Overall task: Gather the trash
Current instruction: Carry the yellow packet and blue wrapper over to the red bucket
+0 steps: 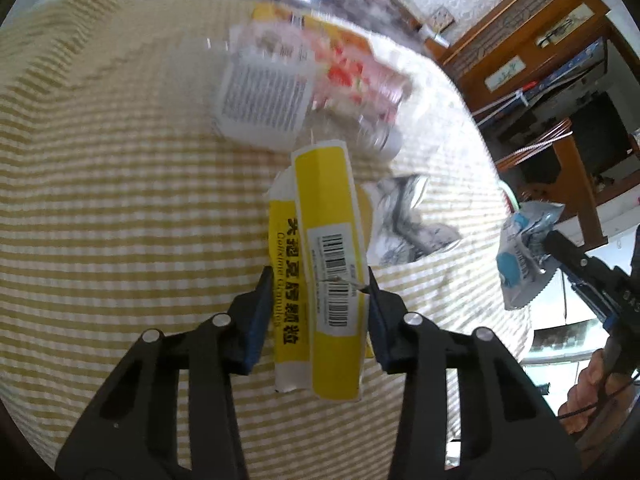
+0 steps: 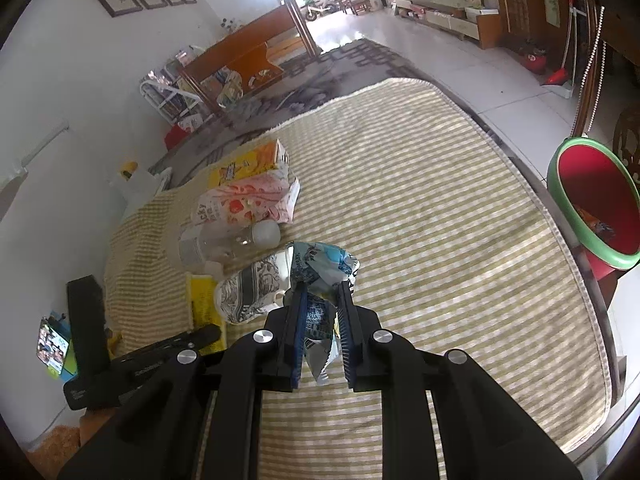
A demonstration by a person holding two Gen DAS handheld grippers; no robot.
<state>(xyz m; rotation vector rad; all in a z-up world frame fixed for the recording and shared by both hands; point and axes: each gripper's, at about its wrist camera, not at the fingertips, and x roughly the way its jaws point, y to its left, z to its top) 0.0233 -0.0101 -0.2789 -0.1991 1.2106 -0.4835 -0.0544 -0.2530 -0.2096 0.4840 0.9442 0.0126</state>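
The left tongs stand part-way open around a flattened yellow box with a barcode label; the right pad touches the box's torn edge and the left pad lies against its printed side, so the box is pinched between them, its long side running away from the tongs over the striped cloth that covers the worktop. Just past the tip of the box lie a clear plastic bottle and a pink-and-red snack bag, blurred in this view, and farther off a yellow carton. Right of the box, close beside the left tongs, lies a crumpled black-and-white wrapper. Farther right the right tongs are clenched on a crumpled blue-and-white wrapper, which bulges out beyond the fingertips while its serrated end hangs down between the pads. In the right wrist view the black-and-white wrapper sits just left of these tongs, with the bottle and the pink bag beyond it to the left. Well off to the right of the right tongs, past the worktop's edge, stands a red bin with a green rim, and some bits lie at its bottom.
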